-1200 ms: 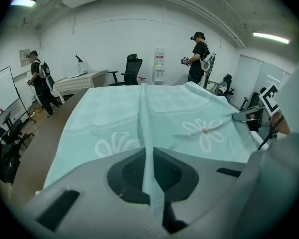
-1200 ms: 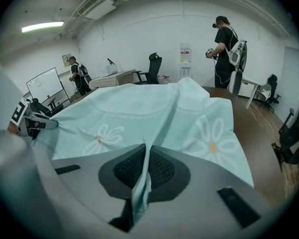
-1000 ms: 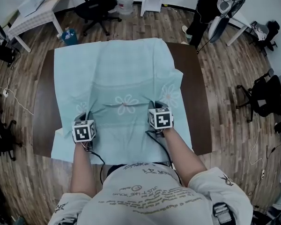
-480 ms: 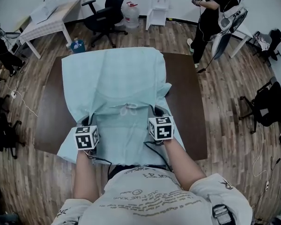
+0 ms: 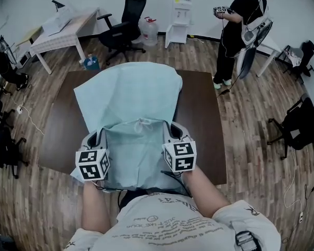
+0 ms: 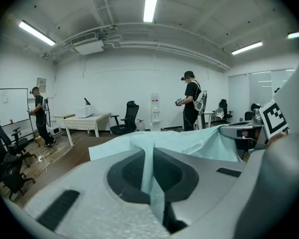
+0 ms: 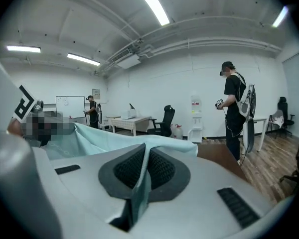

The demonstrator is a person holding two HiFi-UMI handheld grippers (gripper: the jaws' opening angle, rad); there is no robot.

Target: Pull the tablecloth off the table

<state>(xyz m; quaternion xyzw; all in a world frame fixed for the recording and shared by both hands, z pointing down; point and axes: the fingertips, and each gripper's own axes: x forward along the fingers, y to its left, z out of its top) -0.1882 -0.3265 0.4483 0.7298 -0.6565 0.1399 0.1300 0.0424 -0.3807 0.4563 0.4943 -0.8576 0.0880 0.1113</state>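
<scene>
A pale blue tablecloth [image 5: 131, 98] lies bunched along the middle of the dark brown table [image 5: 199, 114], its near part lifted off the surface. My left gripper [image 5: 96, 138] is shut on the tablecloth's near left part, a fold of cloth [image 6: 150, 183] pinched between its dark pads. My right gripper [image 5: 174, 131] is shut on the near right part, with cloth [image 7: 141, 183] squeezed between its pads. Both grippers sit raised at the table's near edge, close to the person's chest, and the cloth hangs down between them.
A person in black [image 5: 238, 30] stands beyond the table's far right corner. Black office chairs [image 5: 124, 25] and a white side table [image 5: 60, 27] stand at the back left, a water jug [image 5: 149, 31] beside them. More chairs [image 5: 298, 119] line the right side on the wooden floor.
Both grippers have pulled back and up toward the person with the cloth. The tablecloth has slid nearer, narrowed and bunched, baring more of the table on both sides.
</scene>
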